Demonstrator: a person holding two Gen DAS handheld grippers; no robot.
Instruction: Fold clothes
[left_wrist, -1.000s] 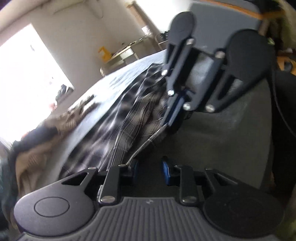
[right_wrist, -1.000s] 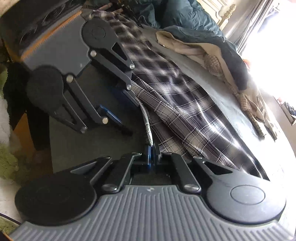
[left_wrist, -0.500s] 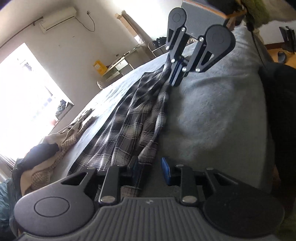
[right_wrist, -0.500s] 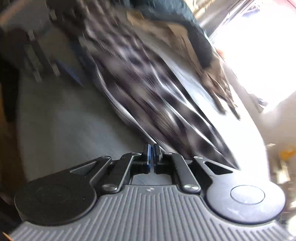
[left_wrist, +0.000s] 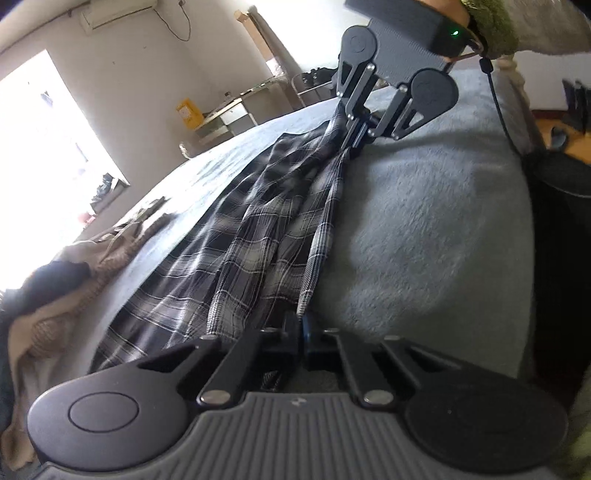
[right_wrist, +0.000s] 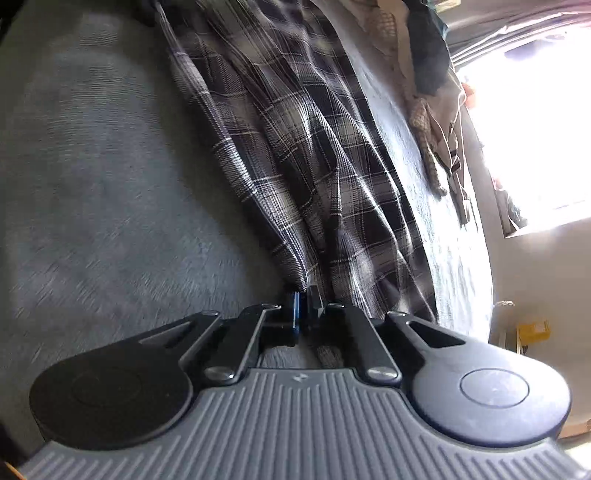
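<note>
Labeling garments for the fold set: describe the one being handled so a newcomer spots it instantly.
Start at the grey blanket covering the bed. Along its middle lies the plaid shirt, stretched lengthwise between the left claw and the right claw, each shut on one end. Its dark check with thin white lines sets it apart from the tan clothes pile at the bed's window side.

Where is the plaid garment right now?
The plaid garment lies stretched along the grey bed cover, one end pinched in the left gripper and the other in the right gripper, beside a beige clothes pile.
</note>
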